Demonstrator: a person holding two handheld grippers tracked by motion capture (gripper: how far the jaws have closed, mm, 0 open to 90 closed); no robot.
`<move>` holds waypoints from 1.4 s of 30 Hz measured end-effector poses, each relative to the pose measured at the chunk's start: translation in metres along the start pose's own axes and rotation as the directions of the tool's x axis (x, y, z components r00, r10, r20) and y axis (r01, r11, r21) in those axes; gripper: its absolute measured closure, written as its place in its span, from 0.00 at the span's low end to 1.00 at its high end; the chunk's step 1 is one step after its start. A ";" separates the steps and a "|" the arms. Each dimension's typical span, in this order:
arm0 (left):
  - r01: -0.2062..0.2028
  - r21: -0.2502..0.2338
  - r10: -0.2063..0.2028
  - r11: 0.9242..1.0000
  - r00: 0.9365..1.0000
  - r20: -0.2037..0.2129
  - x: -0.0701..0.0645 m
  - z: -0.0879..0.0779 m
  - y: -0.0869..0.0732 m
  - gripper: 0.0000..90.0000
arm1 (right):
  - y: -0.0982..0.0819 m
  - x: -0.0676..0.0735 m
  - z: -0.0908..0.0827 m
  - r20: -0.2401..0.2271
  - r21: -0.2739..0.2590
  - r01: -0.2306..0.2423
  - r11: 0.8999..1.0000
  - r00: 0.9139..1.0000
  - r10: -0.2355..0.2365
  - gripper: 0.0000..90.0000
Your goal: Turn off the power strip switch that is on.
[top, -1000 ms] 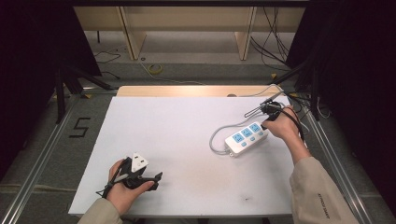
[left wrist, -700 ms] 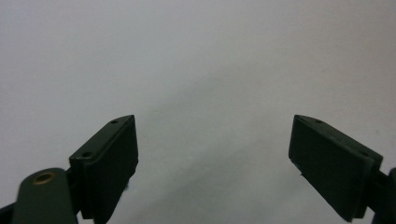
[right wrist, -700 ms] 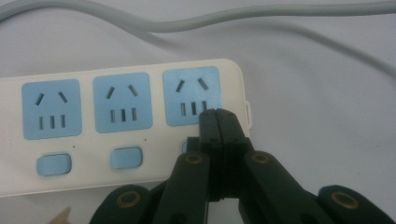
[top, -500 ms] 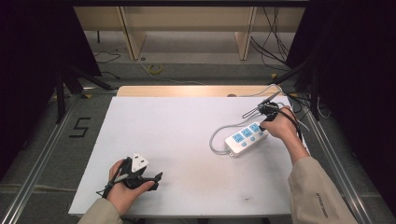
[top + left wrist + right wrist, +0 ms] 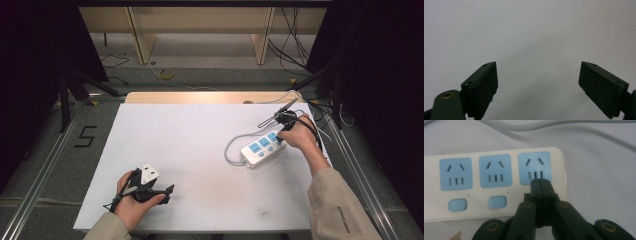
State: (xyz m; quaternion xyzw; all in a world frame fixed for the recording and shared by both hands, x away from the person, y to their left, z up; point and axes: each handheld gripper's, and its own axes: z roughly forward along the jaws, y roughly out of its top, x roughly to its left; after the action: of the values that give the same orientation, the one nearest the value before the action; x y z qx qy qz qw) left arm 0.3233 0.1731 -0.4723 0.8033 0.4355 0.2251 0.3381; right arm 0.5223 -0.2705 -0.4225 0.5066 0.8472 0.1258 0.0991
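A white table [image 5: 200, 150] stands on a grey floor, with wooden shelving behind it at 12 o'clock and dark curtains at both sides. A black "5" [image 5: 85, 136] is marked on the floor at 9 o'clock of the table.

The right gripper [image 5: 278, 140] is at 3 o'clock on the table, over the far end of a white power strip [image 5: 260, 149]. In the right gripper view its jaws are pressed together with nothing between them, and their tips rest on the strip [image 5: 499, 182] just below the slots of the end socket, where the first two sockets have a blue button below them. The strip has three blue sockets; its grey cord [image 5: 232, 150] loops round at its 9 o'clock side. No brand shows on the strip.

The left gripper [image 5: 169, 192] lies at 7 o'clock near the table's front edge, pointing toward 3 o'clock. Its jaws stand wide apart over bare table [image 5: 529, 37], holding nothing.

Small writing on the right sleeve [image 5: 345, 212] is too small to read.
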 end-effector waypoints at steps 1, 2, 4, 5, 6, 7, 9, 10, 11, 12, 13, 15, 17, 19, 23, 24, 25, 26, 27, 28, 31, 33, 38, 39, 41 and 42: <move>-0.002 0.000 0.002 1.000 1.000 0.000 0.000 0.000 0.000 0.17 | 0.000 0.000 0.000 -0.001 0.002 0.002 1.000 1.000 -0.002 1.00; -0.001 0.000 0.001 1.000 1.000 0.000 0.000 0.000 0.000 0.17 | 0.000 0.000 0.001 -0.001 0.003 0.003 1.000 1.000 -0.003 1.00; 0.001 0.000 -0.001 1.000 1.000 0.000 0.000 0.000 0.000 0.17 | 0.000 0.000 0.001 -0.003 0.005 0.002 1.000 1.000 -0.002 1.00; 0.001 0.000 -0.001 1.000 1.000 0.000 0.000 0.000 0.000 0.17 | 0.000 0.000 0.001 -0.003 0.005 0.002 1.000 1.000 -0.002 1.00; -0.002 0.000 0.002 1.000 1.000 0.001 0.000 0.000 0.000 0.17 | 0.000 0.000 0.001 -0.003 0.004 0.005 1.000 1.000 -0.005 1.00; -0.002 0.000 0.002 1.000 1.000 0.001 0.000 0.000 0.000 0.17 | 0.000 0.001 0.001 -0.004 0.005 0.004 1.000 1.000 -0.004 1.00; -0.001 0.000 0.001 1.000 1.000 0.000 0.000 0.000 0.000 0.17 | 0.000 0.001 0.001 -0.005 0.011 0.002 1.000 1.000 -0.002 1.00; -0.002 0.000 0.002 1.000 1.000 0.000 0.000 0.000 0.000 0.17 | 0.000 0.001 0.002 -0.007 0.012 0.003 1.000 1.000 -0.003 1.00; -0.002 0.000 0.002 1.000 1.000 0.000 0.000 0.000 0.000 0.17 | 0.000 0.001 0.002 -0.006 0.013 0.005 1.000 1.000 -0.005 1.00; -0.001 -0.001 0.001 1.000 1.000 0.000 0.000 0.000 0.000 0.17 | 0.000 0.001 0.002 -0.006 0.013 0.005 1.000 1.000 -0.005 1.00; 0.000 0.000 0.000 1.000 1.000 0.002 0.000 0.000 0.000 0.17 | 0.000 0.001 0.002 -0.006 0.015 0.004 1.000 1.000 -0.004 1.00; -0.001 -0.002 0.001 1.000 1.000 0.001 0.000 0.000 0.000 0.17 | 0.000 0.001 0.002 -0.005 0.019 0.004 1.000 1.000 -0.003 1.00; 0.001 -0.002 -0.001 1.000 1.000 0.002 0.000 0.000 0.000 0.17 | 0.000 0.001 0.003 -0.005 0.021 0.005 1.000 1.000 -0.005 1.00; -0.001 -0.002 0.001 1.000 1.000 0.001 0.000 0.000 0.000 0.17 | 0.000 0.000 0.003 -0.005 0.021 0.004 1.000 1.000 -0.004 1.00; 0.001 -0.001 -0.001 1.000 1.000 0.002 0.000 0.000 0.000 0.17 | 0.000 0.000 0.003 -0.004 0.022 0.005 1.000 1.000 -0.005 1.00; -0.002 -0.002 0.002 1.000 1.000 0.000 0.000 0.000 0.000 0.17 | 0.000 0.000 0.003 -0.005 0.021 0.003 1.000 1.000 -0.003 1.00; -0.002 -0.002 0.002 1.000 1.000 0.000 0.000 0.000 0.000 0.17 | 0.000 0.000 0.003 -0.006 0.021 0.002 1.000 1.000 -0.002 1.00; -0.005 0.000 0.005 1.000 1.000 0.000 0.000 0.000 0.000 0.17 | 0.000 0.000 0.003 -0.007 0.019 0.001 1.000 1.000 -0.001 1.00; -0.005 0.000 0.005 1.000 1.000 0.000 0.000 0.000 0.000 0.17 | 0.000 0.000 0.003 -0.005 0.021 0.002 1.000 1.000 -0.001 1.00; -0.003 0.000 0.003 1.000 1.000 0.000 0.000 0.000 0.000 0.17 | 0.000 0.001 0.003 -0.004 0.022 0.004 1.000 1.000 -0.003 1.00; -0.002 -0.002 0.002 1.000 1.000 0.002 -0.001 0.000 0.000 0.17 | 0.000 0.001 0.004 0.003 0.027 0.007 1.000 1.000 -0.007 1.00; -0.003 -0.003 0.003 1.000 1.000 0.002 -0.001 0.000 0.000 0.17 | 0.001 0.002 0.004 0.003 0.030 0.010 1.000 1.000 -0.010 1.00; -0.003 -0.003 0.003 1.000 1.000 0.001 -0.001 0.000 0.000 0.17 | 0.001 0.001 0.004 -0.005 0.030 -0.006 1.000 1.000 0.006 1.00; -0.003 -0.003 0.003 1.000 1.000 0.001 -0.001 0.000 0.000 0.17 | 0.000 0.001 0.004 -0.004 0.027 0.001 1.000 1.000 -0.001 1.00; -0.003 -0.003 0.003 1.000 1.000 0.000 -0.001 0.000 0.001 0.17 | 0.000 0.001 0.004 -0.001 0.029 0.006 1.000 1.000 -0.006 1.00; -0.003 -0.003 0.003 1.000 1.000 0.000 -0.001 0.000 0.001 0.17 | 0.000 0.001 0.004 -0.001 0.029 0.006 1.000 1.000 -0.006 1.00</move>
State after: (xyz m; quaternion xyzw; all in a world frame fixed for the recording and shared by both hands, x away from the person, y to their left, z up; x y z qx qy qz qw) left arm 0.3232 0.1716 -0.4722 0.8034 0.4339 0.2262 0.3392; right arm 0.5232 -0.2687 -0.4263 0.5054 0.8505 0.1134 0.0915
